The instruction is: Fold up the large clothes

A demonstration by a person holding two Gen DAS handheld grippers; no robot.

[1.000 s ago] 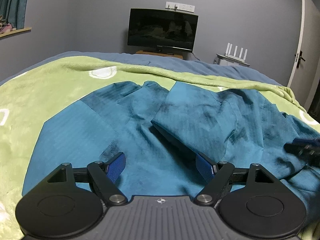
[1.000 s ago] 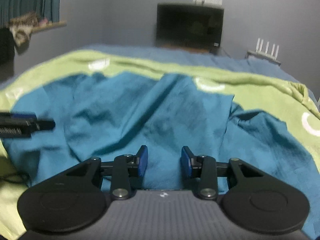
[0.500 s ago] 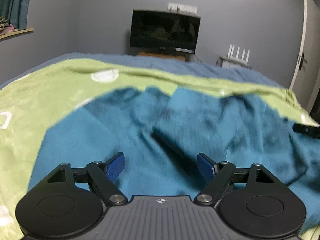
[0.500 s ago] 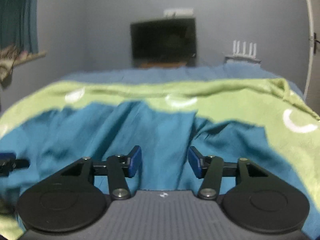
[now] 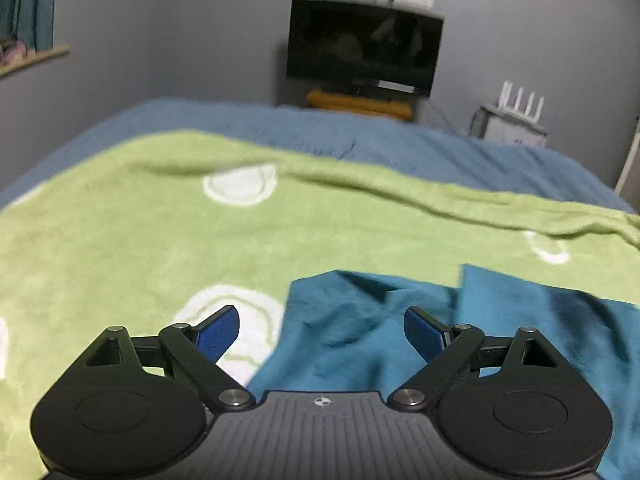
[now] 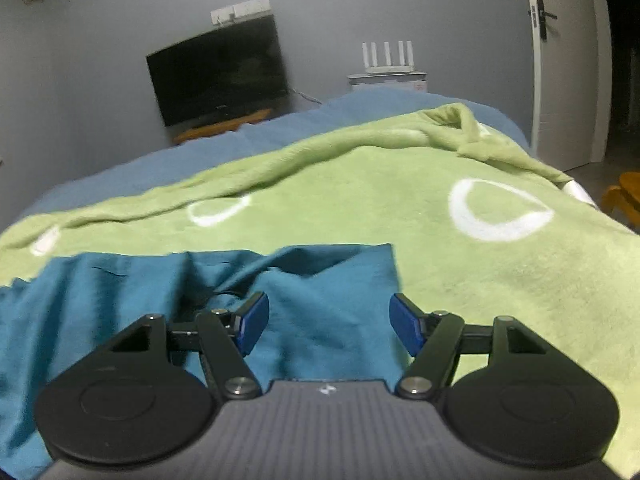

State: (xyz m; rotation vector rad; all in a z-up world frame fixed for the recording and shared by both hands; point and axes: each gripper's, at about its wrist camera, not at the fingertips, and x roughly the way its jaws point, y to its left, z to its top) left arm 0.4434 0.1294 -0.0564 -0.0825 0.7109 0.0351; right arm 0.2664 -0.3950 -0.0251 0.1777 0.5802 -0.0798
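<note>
A large teal garment (image 5: 400, 320) lies crumpled on a green blanket (image 5: 160, 220) with white rings, spread over a bed. In the left wrist view my left gripper (image 5: 322, 332) hovers over the garment's far left corner, its jaws wide and still opening, only cloth lying below them. In the right wrist view the teal garment (image 6: 320, 280) ends in a straight far edge and a right corner. My right gripper (image 6: 328, 326) hangs above that corner, jaws opening, its blue pads (image 6: 404, 322) pressing on nothing.
A blue bedspread (image 5: 360, 140) shows past the green blanket (image 6: 480, 280). Beyond the bed stand a dark monitor (image 5: 362, 44) on a wooden stand, a white router (image 6: 386, 58) and a white door (image 6: 560, 60). A wooden stool (image 6: 624, 196) sits at the right.
Both grippers have moved toward the garment's far edge, the left to its left corner, the right to its right corner. Both sets of jaws have widened, the right one much more.
</note>
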